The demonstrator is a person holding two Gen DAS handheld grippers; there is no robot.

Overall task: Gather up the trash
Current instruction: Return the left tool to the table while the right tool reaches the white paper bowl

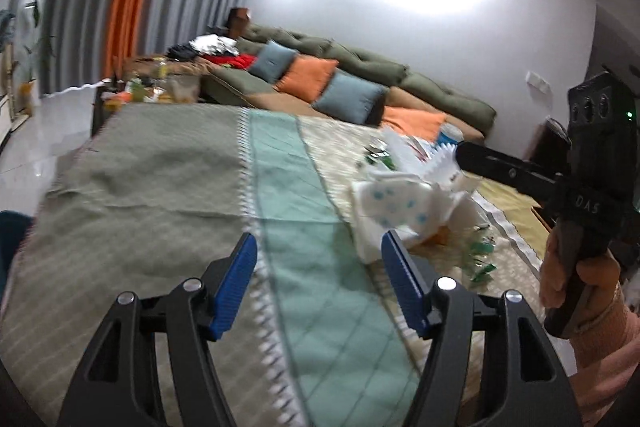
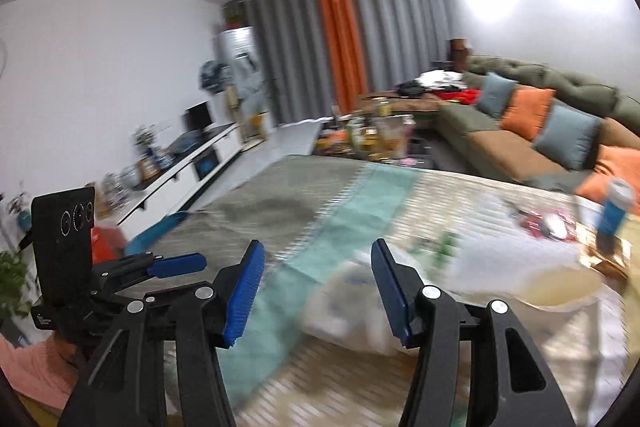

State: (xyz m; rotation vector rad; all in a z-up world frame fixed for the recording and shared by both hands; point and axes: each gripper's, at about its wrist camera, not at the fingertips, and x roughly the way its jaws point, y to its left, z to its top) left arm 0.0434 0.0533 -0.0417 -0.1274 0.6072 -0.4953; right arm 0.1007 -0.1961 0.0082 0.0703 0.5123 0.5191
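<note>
On the striped tablecloth (image 1: 160,163), a heap of crumpled white tissue with blue dots (image 1: 394,203), plus green wrapper scraps (image 1: 480,259) strewn just beside it. Farther back, a blue bottle with a white cap (image 2: 614,207) standing upright among red and shiny packets (image 2: 548,223); contents not discernible. Near the right edge, a pale round dish (image 2: 560,287), blurred, contents unclear.

Left gripper (image 1: 316,263): blue pads parted fairly wide, nothing between them, only teal cloth below. Tissue heap just ahead and to the right, close behind the right-hand pad (image 1: 402,279); whether it touches cannot be told.

Right gripper (image 2: 318,275): jaws likewise spread, empty. Same white heap (image 2: 352,303), smeared by blur, low between the pads and nearer the right one, partly hidden behind it. Not gripped.

Seen from the left camera, the right gripper's black body held in a hand (image 1: 576,279) with a pink sleeve, its tip over the tissue. Green sofa (image 1: 400,75) with orange and blue cushions beyond the table.
</note>
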